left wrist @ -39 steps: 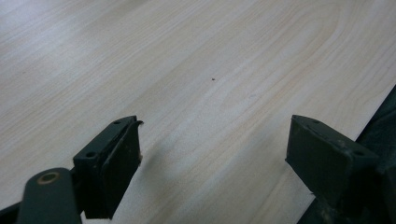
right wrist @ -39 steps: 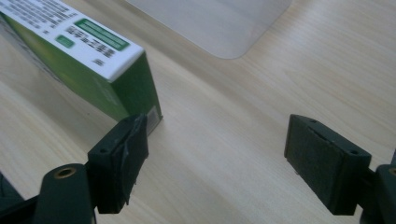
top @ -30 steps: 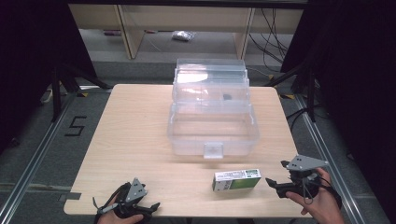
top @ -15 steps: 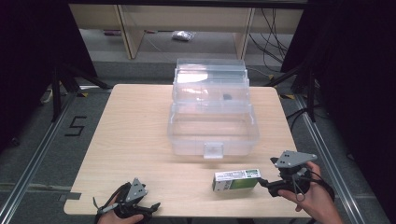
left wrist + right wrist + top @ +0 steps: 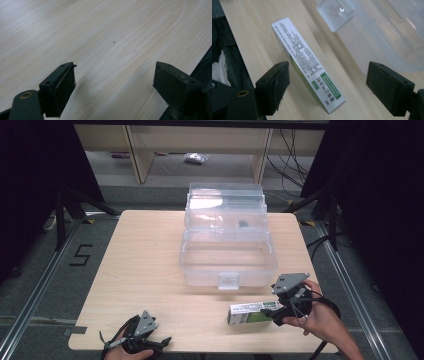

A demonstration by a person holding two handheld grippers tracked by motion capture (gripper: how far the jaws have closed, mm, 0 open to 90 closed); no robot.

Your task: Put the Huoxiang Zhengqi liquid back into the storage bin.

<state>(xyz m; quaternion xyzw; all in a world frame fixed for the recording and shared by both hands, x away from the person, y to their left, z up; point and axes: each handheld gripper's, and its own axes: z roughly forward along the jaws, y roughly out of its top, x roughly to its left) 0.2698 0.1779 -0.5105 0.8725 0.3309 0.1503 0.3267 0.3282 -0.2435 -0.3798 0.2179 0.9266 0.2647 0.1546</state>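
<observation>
- Two claws are low at your edge of the tabletop (image 5: pixel 145 265).
- Your right claw (image 5: pixel 276 309) is wide open, its jaws far apart. The green and white box (image 5: pixel 251 313) lies between them in the right gripper view (image 5: pixel 308 65), near the left jaw, and I cannot tell if it touches.
- The box lies flat, just in front of the clear plastic bin (image 5: pixel 227 242), near its latch (image 5: pixel 228 281).
- Your left claw (image 5: pixel 150 344) is open too, over bare wood at the near left edge.
- A second ago your right claw was off to the right of the box. It has moved in to the box's end. The box, the bin and your left claw have stayed put.
</observation>
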